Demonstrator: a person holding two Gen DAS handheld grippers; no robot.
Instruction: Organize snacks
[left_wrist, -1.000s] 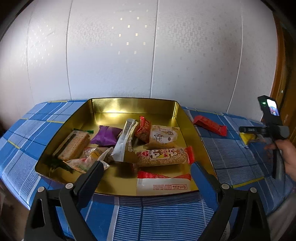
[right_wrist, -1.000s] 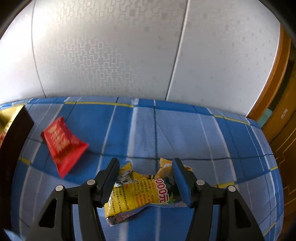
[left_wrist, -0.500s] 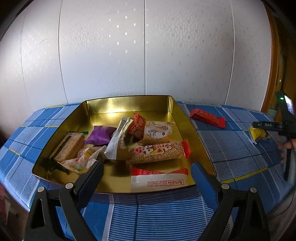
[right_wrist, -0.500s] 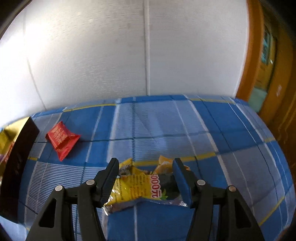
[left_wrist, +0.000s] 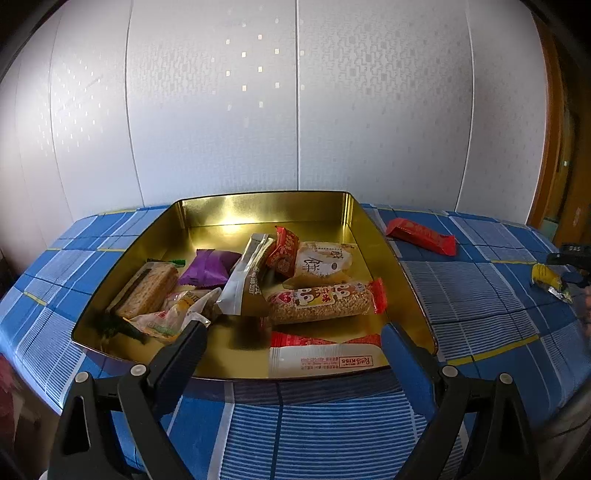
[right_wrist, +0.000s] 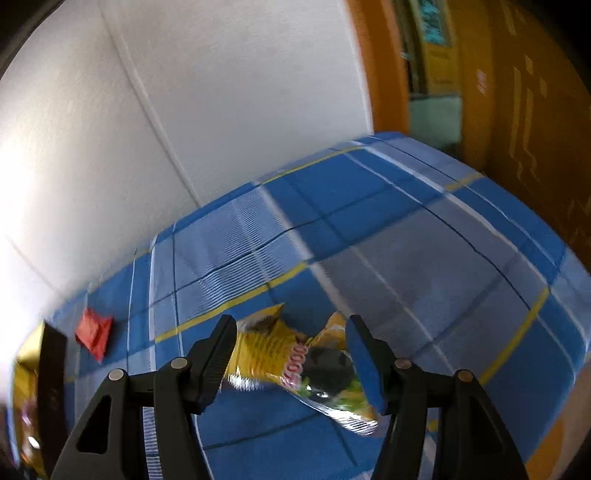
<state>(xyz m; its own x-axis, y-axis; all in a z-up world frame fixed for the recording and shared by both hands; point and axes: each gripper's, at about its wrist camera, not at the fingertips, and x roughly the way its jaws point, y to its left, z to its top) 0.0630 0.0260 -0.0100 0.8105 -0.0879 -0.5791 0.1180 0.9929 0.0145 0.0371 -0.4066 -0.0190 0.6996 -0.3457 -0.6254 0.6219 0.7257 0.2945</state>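
The right claw (right_wrist: 290, 350) grips a yellow snack packet (right_wrist: 280, 358) between its two fingers, the crinkled foil lifted off the blue checked bench (right_wrist: 388, 236). Farther out and to its left a red packet (right_wrist: 94, 332) lies on the cloth, just short of the gold tin (right_wrist: 22, 369). The left claw (left_wrist: 291, 343) hangs released and empty over the near rim of that gold tin (left_wrist: 258, 206); a long grain bar (left_wrist: 321, 301) lies just beyond its fingers among other packets.
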